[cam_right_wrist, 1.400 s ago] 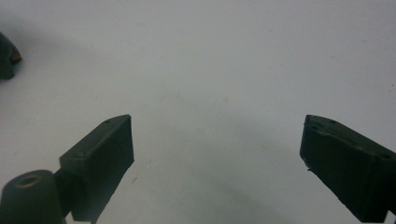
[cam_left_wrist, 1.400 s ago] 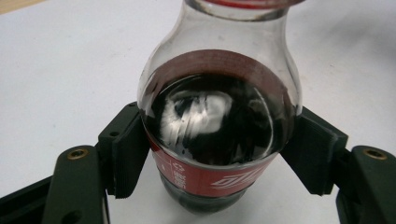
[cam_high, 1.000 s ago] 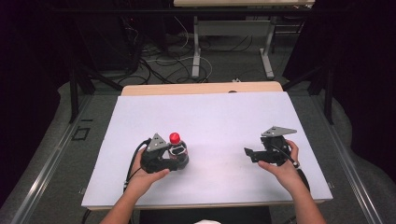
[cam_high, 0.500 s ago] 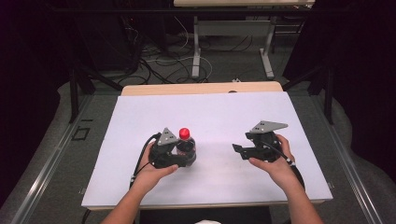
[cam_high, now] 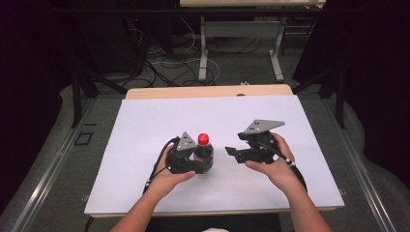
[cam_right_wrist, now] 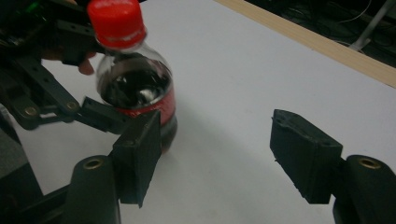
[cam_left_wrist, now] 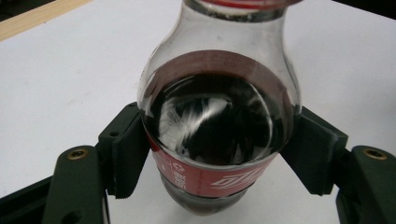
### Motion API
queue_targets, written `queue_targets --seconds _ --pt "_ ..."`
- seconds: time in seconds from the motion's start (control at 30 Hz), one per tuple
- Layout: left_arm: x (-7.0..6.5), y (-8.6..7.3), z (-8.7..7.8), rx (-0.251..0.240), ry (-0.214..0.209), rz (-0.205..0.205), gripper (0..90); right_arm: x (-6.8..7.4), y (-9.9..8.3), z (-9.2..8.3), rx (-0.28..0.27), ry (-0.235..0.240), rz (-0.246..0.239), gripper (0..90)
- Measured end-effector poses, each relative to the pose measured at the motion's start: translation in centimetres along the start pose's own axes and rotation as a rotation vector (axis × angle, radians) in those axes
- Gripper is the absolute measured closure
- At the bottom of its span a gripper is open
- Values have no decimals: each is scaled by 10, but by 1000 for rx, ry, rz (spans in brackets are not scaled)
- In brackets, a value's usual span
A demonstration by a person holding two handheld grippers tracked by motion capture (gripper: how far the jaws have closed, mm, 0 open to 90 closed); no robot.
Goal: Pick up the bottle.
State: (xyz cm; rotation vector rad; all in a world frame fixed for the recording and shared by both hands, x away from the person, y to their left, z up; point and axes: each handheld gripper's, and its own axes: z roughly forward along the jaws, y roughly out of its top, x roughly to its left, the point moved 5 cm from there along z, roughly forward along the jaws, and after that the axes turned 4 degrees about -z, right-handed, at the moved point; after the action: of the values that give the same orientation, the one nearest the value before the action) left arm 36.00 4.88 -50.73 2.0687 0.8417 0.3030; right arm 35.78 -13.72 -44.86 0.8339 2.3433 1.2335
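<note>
Left claw (cam_left_wrist: 217, 154) clamps the cola bottle (cam_left_wrist: 217, 116) upright; right claw (cam_right_wrist: 219, 158) gapes nearby, label readable close up.

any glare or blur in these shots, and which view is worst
Left gripper view: white glare streaks on the dark cola bottle, jaws soft at the bottom edge. Right gripper view: near jaws blurred, red cap slightly soft. High view: evenly lit white table, dark surroundings; the cleanest.

Dark cola bottle (cam_left_wrist: 218, 126), red cap (cam_right_wrist: 115, 21), red label (cam_left_wrist: 205, 175), white table (cam_high: 145, 125), seemingly black grippers
</note>
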Motion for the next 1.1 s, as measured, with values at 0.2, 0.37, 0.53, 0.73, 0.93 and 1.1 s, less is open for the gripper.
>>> queue_targets --seconds 0.2,0.37,0.53,0.73,0.93,1.1 --pt "-4 -2 5 11 -5 8 297 9 8 1 -27 28 11 414" --pt "-7 -3 10 12 -9 5 297 18 17 -1 -71 71 37 468" --pt "-10 -8 15 33 -15 15 297 25 21 3 -84 85 40 507" --pt "-15 -11 20 41 -23 21 297 31 24 9 -82 84 37 537" --pt "-21 -9 19 31 -46 28 297 35 25 18 -80 74 48 537" --pt "-26 -9 19 32 -57 36 297 37 24 24 -66 75 57 549"
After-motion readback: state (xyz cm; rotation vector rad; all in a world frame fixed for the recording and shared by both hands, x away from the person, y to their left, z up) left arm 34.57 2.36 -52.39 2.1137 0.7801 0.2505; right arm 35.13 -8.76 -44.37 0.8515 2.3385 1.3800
